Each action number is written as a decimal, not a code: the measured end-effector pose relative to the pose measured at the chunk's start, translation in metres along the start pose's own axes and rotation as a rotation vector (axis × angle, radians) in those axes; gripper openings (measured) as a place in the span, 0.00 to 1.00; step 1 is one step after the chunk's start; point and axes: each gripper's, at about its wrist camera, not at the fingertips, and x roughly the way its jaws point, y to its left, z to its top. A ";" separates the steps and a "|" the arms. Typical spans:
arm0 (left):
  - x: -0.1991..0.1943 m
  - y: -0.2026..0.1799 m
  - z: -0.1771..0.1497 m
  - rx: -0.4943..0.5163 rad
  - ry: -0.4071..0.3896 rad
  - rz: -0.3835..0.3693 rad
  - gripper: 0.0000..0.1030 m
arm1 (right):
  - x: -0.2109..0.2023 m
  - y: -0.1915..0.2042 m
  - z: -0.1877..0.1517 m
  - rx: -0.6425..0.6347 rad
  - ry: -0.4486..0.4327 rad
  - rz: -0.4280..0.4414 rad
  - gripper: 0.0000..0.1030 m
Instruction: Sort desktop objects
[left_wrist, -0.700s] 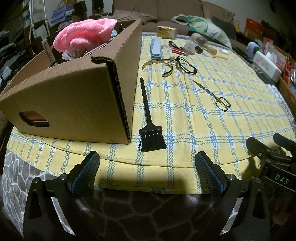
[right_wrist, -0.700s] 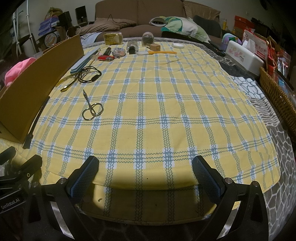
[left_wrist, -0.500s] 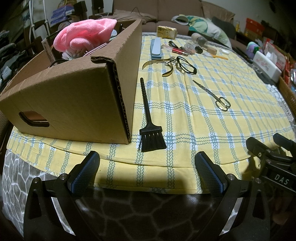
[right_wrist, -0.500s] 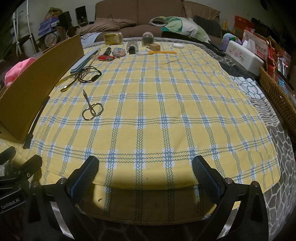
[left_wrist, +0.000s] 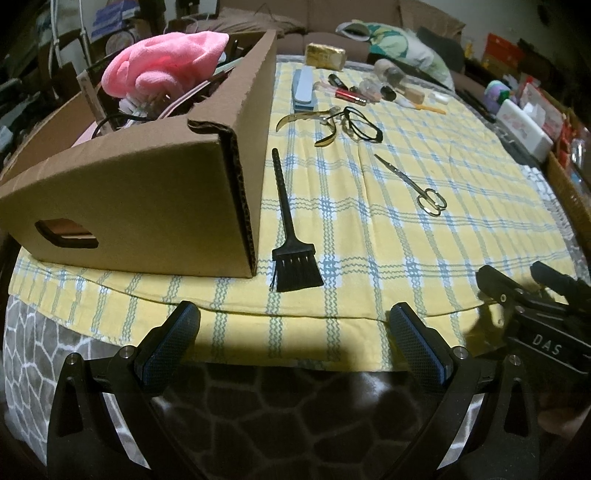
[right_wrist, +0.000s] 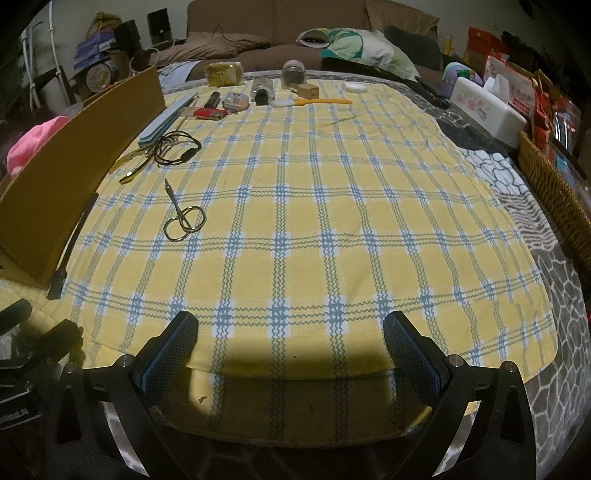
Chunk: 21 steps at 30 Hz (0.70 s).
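Left wrist view: left gripper (left_wrist: 294, 325) is held at the near edge of the yellow plaid cloth (left_wrist: 369, 236), fingers spread wide, nothing between them. Directly ahead, just past the fingertips, a black brush (left_wrist: 291, 243) is laid flat, bristles toward the claw, handle pointing away. Ahead-left, a cardboard box (left_wrist: 147, 192) is set on the cloth, its corner just beside the brush. Box is packed: a pink cloth (left_wrist: 166, 66) is piled on top, with cables and other bits underneath that can't be identified. A hand-hole is cut in the near wall. Ahead-right, small scissors (left_wrist: 417, 184) are laid flat, well apart from the brush. Further ahead, black-framed glasses (left_wrist: 360, 123) and a gold curved piece (left_wrist: 310, 120) are seen touching. A blue nail file (left_wrist: 303, 86) is laid beyond them beside the box wall.

Right wrist view: right gripper (right_wrist: 290, 326) is also held at the near cloth edge, fingers spread, empty. The scissors (right_wrist: 183, 218) are seen ahead-left, and the box wall (right_wrist: 74, 166) far left with the pink cloth behind it. At the far edge a red lighter (right_wrist: 208, 113), a glass jar (right_wrist: 293, 74) and a tipped bottle (right_wrist: 262, 92) are grouped. Far right, a white tissue box (right_wrist: 487, 107) and a wicker basket (right_wrist: 554, 192) are set off the cloth; basket contents are not readable.
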 end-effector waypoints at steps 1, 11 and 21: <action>-0.002 0.001 0.001 0.000 -0.001 -0.001 1.00 | 0.000 0.000 0.000 -0.001 -0.001 0.000 1.00; -0.033 -0.010 0.009 0.046 -0.055 0.005 1.00 | -0.020 -0.001 0.005 -0.013 -0.039 -0.001 1.00; -0.075 -0.032 0.034 0.124 -0.133 -0.026 1.00 | -0.050 -0.012 0.028 -0.019 -0.077 0.003 1.00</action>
